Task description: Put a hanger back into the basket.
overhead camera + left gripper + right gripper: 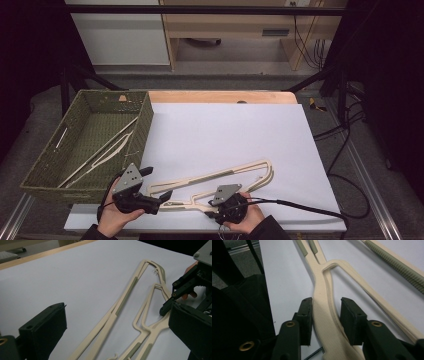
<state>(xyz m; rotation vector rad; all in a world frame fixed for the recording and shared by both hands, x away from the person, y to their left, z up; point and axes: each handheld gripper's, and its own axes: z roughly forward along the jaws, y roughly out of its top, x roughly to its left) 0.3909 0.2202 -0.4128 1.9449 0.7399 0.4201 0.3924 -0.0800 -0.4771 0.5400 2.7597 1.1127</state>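
Right gripper [325,317], lower centre of frame: jaws narrowed around the cream hanger [324,322], left pad touching. Left gripper [117,327]: jaws wide apart, holding nothing.

A white sheet [225,135] covers the table, and a cream hanger [215,182] lies flat on its near part. Left of the hanger, off the sheet's edge, stands a green woven basket [142,125] with another pale hanger [102,152] lying inside it. The left gripper [162,197], held in a hand, sits just at the hanger's left end, its jaws pointing toward it. The right gripper [212,212], in the other hand, is down at the hanger's near edge, its cable [300,207] trailing off to the right across the sheet
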